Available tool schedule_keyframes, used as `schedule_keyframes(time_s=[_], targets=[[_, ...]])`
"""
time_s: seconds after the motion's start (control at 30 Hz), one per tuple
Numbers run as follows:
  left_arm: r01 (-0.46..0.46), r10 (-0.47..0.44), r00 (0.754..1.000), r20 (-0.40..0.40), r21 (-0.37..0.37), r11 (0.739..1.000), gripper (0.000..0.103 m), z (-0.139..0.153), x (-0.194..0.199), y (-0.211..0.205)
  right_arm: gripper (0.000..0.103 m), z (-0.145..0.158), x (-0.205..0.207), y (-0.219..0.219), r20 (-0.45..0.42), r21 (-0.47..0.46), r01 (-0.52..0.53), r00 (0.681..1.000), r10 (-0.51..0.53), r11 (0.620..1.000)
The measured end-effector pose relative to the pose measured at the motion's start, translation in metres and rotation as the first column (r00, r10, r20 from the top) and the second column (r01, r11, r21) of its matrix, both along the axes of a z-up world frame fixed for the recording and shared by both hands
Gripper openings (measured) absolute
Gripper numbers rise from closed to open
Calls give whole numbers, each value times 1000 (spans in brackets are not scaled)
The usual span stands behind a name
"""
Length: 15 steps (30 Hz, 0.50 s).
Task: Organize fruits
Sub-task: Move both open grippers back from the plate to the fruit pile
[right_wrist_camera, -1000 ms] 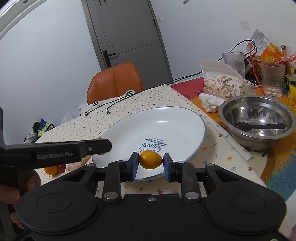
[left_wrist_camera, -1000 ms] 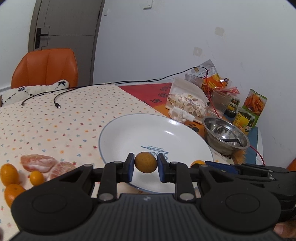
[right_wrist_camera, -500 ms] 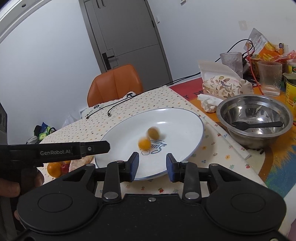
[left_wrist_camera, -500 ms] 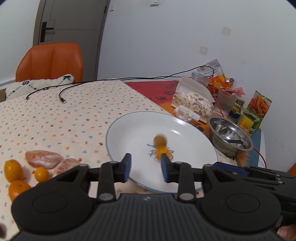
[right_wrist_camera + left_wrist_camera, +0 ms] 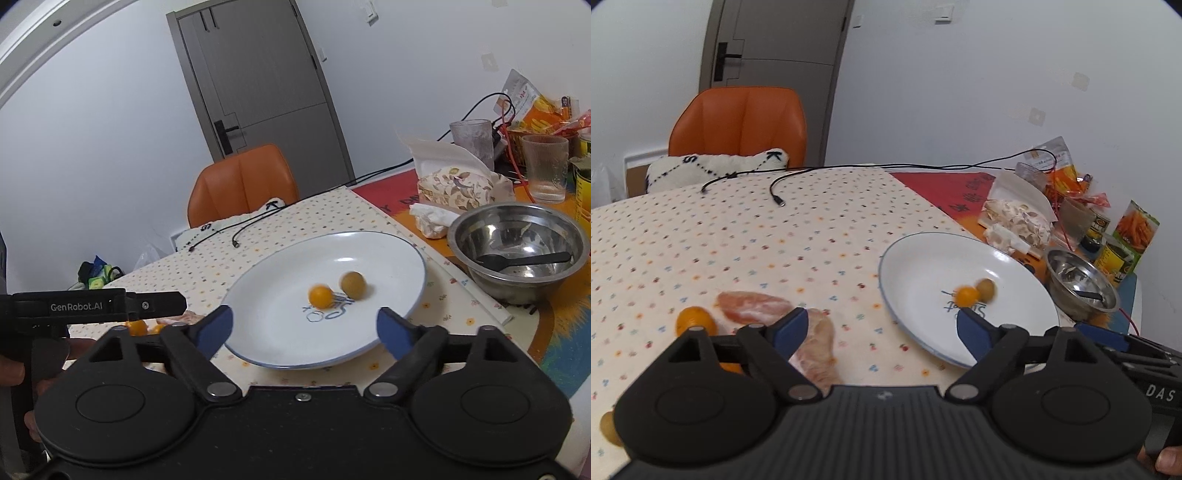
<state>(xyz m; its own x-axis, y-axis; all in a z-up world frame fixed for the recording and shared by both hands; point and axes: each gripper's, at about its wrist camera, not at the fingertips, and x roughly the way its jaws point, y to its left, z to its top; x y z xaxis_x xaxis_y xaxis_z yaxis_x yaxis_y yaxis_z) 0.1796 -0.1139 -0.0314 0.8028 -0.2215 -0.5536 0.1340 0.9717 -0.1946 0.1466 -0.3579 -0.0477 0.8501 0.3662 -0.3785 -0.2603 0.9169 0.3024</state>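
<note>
Both tongs, left tongs [image 5: 879, 328] and right tongs [image 5: 304, 326], now gape empty; their two small fruits [image 5: 320, 296] have dropped onto the white plate [image 5: 388, 251] ahead. Peeled segments [image 5: 753, 305] still wait on the worktop below the left tongs.

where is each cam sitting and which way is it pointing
Left wrist: sits on the left gripper, facing along its open fingers across the dotted tablecloth toward the orange chair; a fingertip shows at the bottom right.
Right wrist: sits on the right gripper, facing the white plate and door; the left gripper and its hand show at left.
Shared: the plate, its two small fruits, the steel bowl and the chair.
</note>
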Motion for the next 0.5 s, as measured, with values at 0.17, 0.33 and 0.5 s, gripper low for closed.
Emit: schedule_keyframes(time_s=[0.17,0.33,0.5], targets=[[-27,27,1000,-4,14,1000,87,2,-8,12,103,5,-2,7,7,8,-7,1000,7,1000],[-58,58,998,-5,11,998,96,4,-17,26,103,7,-2,15,5,16,-8,1000,8,1000],[-79,79,997,10,5,997,103,8,-29,39,103,10,-6,26,20,4,-28,999,28,1000]])
